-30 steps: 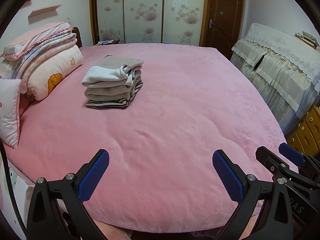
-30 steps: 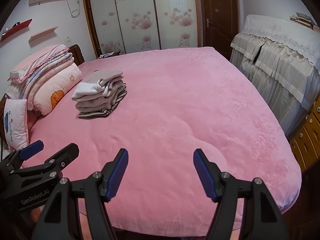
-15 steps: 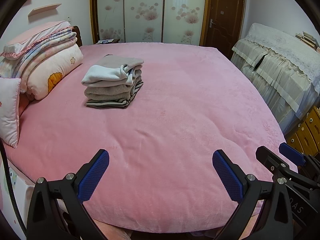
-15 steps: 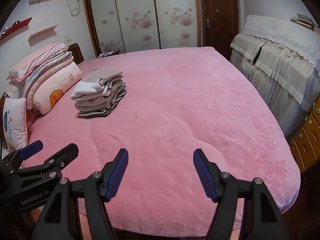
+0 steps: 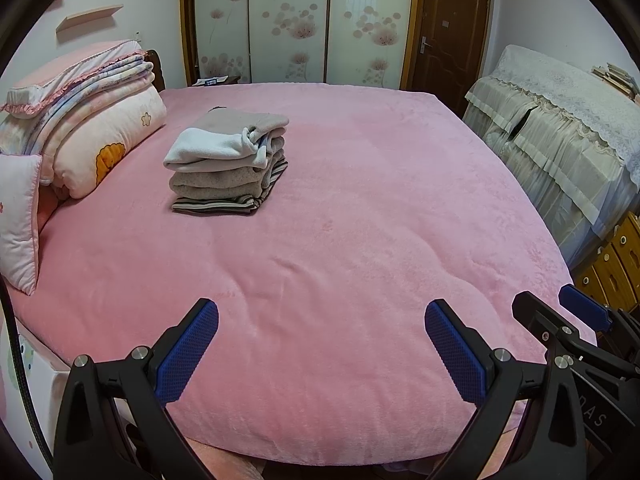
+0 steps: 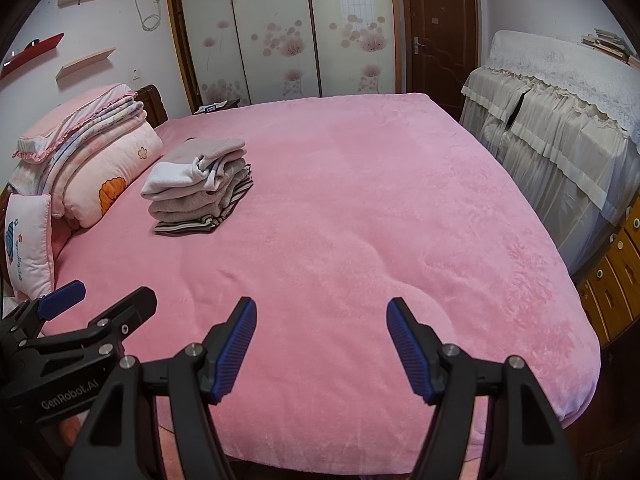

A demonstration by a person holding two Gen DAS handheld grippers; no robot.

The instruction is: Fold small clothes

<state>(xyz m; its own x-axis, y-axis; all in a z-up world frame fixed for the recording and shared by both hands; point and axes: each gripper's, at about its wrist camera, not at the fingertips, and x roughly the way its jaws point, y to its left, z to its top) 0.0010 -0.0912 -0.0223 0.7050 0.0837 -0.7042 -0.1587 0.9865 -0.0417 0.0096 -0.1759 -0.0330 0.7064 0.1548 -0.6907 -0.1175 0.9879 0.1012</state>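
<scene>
One stack: folded clothes point(image 5: 228, 160) are sitting on the pink bed point(image 5: 360, 220), toward its left side, near the bedding at the head.
Stack make-up: a striped piece is lying at the bottom, beige and grey pieces are resting above it, and a pale, nearly white piece is draping over the top front; the exact count of garments cannot be told.
Unfolded items: none are showing on the bed in either view, so the folding is looking finished or is waiting on a fresh piece.
Handling, judged: the pieces are looking light, soft and limp, with no stiffness and nothing breakable; single layers are likely to sag and slide off one another if pulled from one side.
Where to take hold, judged: a folded edge or a corner is offering the best pinch; lifting the whole stack is calling for both tongs at opposite sides, low down, under the striped piece.
Left tongs point(image 5: 320, 344): they are standing wide open with nothing between the blue pads, hovering over the near edge of the bed and tilting down toward it, well apart from the stack.
Right tongs point(image 6: 322, 344): they are also open and empty, hanging over the near edge just beside the left pair, pointing down at a similar slant.
Neighbouring items: folded quilts point(image 5: 92, 120) and a small pillow point(image 5: 18, 220) are lying at the left; a lace-covered cabinet point(image 5: 560, 120) is standing to the right.
</scene>
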